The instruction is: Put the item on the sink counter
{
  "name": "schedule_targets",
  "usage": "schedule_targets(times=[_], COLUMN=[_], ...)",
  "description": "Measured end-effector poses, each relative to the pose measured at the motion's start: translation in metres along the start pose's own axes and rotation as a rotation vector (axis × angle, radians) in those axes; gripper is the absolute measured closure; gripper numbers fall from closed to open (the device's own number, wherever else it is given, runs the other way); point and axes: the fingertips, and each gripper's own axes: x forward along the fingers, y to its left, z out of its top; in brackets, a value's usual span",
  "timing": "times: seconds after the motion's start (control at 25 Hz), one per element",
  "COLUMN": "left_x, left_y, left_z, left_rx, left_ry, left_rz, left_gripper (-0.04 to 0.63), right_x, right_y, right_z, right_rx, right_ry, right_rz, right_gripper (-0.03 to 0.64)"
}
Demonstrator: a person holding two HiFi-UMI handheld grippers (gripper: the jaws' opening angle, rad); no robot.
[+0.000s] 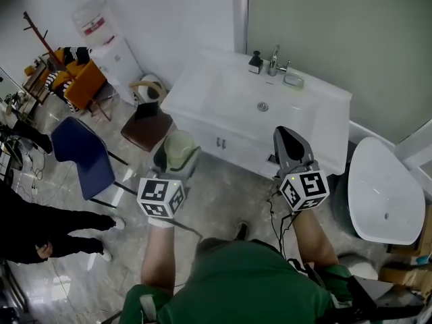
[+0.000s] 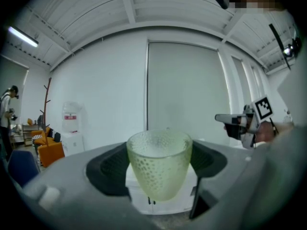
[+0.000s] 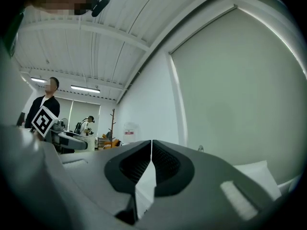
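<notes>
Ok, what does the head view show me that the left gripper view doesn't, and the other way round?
Head view only: the top of the sink counter with its faucet, the toilet and a blue chair.
Left gripper view only: the pads of the left tool pressing both sides of the cup, the cup's dimpled wall up close, and the ceiling.
Both: the cup, the right tool and the water dispenser.
</notes>
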Motion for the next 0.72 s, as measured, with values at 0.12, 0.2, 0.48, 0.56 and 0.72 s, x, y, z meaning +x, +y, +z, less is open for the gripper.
schedule_targets(times=[0.12, 0.2, 0.48, 0.56, 0.72], left_x=[0.015, 0.024, 0.059, 0.072, 0.104], left_y=[0.002, 0.003, 0.011, 0.013, 0.029], left_z=[0.002, 0.004, 0.010, 0.011, 0.023], left_rx=[0.003, 0.008, 0.014, 0.017, 0.023], left_ry=[0.005, 0.002, -0.002, -0.009, -0.021], left_rz=[0.005, 0.006, -0.005, -0.019, -0.063], left_gripper=[0.218, 0.218, 0.216, 0.218, 0.216], right_x=[0.011, 0.018, 0.038, 0.043, 0.064], right_y=[-0.012, -0.021, -0.042, -0.048, -0.061], right_z=[-0.002, -0.002, -0.001, 0.000, 0.009], right_rx=[0.005, 0.009, 0.005, -0.001, -0.021], right_ry=[0.003, 0.001, -0.004, -0.009, -0.016], right_rz=[0.003, 0.003, -0.010, -0.022, -0.067], right_gripper=[0.611, 0.611, 0.611, 0.611, 0.611])
